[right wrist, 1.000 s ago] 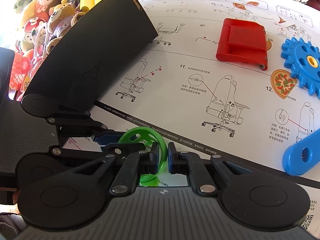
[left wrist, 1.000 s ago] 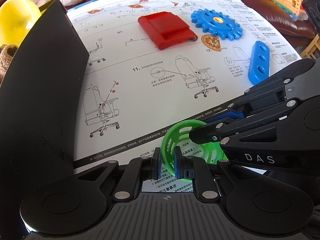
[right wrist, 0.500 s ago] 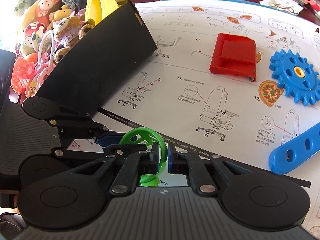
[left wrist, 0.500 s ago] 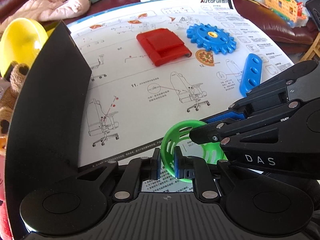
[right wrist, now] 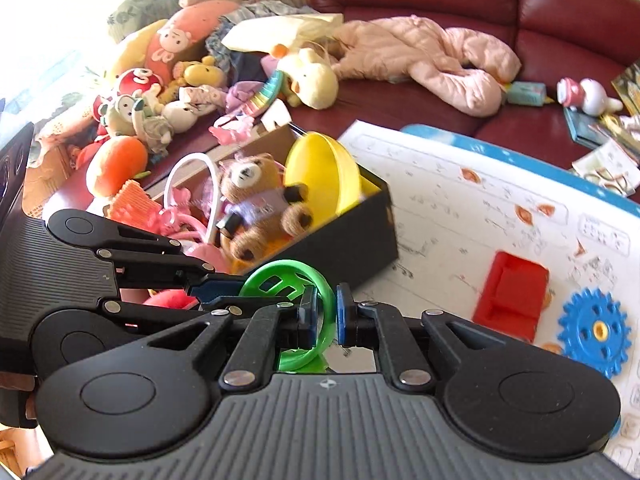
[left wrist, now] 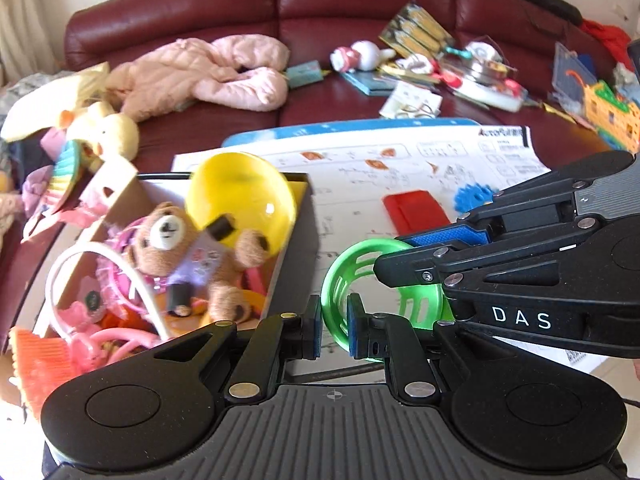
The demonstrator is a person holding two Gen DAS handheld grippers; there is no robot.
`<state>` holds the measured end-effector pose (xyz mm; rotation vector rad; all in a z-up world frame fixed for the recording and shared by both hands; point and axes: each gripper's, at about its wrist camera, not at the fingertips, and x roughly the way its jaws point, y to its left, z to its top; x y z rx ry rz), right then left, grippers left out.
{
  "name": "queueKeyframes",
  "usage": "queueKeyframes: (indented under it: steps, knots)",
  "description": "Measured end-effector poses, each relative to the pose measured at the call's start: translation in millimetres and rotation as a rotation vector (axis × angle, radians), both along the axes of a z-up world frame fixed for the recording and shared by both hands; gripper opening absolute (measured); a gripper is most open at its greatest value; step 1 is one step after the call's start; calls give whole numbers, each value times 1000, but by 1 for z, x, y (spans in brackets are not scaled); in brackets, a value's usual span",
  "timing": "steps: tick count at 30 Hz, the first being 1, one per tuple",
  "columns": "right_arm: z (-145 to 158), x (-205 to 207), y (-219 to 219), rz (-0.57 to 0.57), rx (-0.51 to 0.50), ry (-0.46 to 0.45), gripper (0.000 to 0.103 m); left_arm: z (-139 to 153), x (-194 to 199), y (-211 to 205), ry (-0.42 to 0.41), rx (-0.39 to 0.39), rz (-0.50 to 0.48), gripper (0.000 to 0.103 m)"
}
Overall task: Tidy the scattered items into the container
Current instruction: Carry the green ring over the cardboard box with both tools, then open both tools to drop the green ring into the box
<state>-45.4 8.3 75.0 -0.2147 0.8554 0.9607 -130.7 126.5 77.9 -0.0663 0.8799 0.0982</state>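
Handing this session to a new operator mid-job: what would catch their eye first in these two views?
The bright green wheel, front and centre, pinched on its rim by both the left gripper and the right gripper, lifted beside the black box. Next, that box to the left, crammed with a teddy bear and a yellow bowl. Beyond, a red block and blue gear lie on the printed sheet.

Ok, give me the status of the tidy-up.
Done: the box already holds a bear, a yellow bowl and other toys. In hand: the left gripper and right gripper both clamp the green wheel, beside the box. Left: the red block and blue gear.
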Motion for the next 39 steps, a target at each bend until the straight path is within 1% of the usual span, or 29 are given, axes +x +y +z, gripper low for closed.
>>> queueKeyframes:
  steps: [3,6,9,12,15,20,21,22,23,24,25,26,31,33,35,39]
  knots:
    - [9,-10,35,86,20,-17,12,8,-20,30,-7,-5,93,8]
    - [11,-20,70,165,38,-18,12,12,-36,58,0,17,179,8]
    - [10,-25,99,213,47,-6,12,14,-48,81,3,22,245,9]
    - [12,-30,121,253,47,-11,11,14,-58,99,-1,29,285,9]
    - [12,-34,134,274,49,-12,11,14,-63,112,3,32,304,9]
    - [4,-33,145,273,60,33,13,8,-65,125,23,11,331,9]
    - [2,-33,147,271,60,40,13,6,-66,126,29,12,336,13]
    - [1,-33,147,266,62,38,18,4,-65,126,42,17,344,22]
    - [2,-33,146,257,68,26,34,3,-65,126,52,27,355,42]
    - [3,-33,145,246,74,16,45,3,-65,125,55,44,372,66]
    - [6,-32,143,233,84,6,63,3,-66,125,48,47,376,71]
    - [8,-30,140,222,97,-3,65,4,-66,125,40,35,373,77]
    - [11,-21,130,185,111,-3,64,9,-62,115,28,75,362,81]
    - [10,-19,126,176,110,0,64,13,-61,113,19,103,368,86]
    - [9,-18,122,169,110,2,64,17,-61,110,10,128,373,88]
    - [7,-16,115,152,124,12,64,25,-62,108,-5,134,374,88]
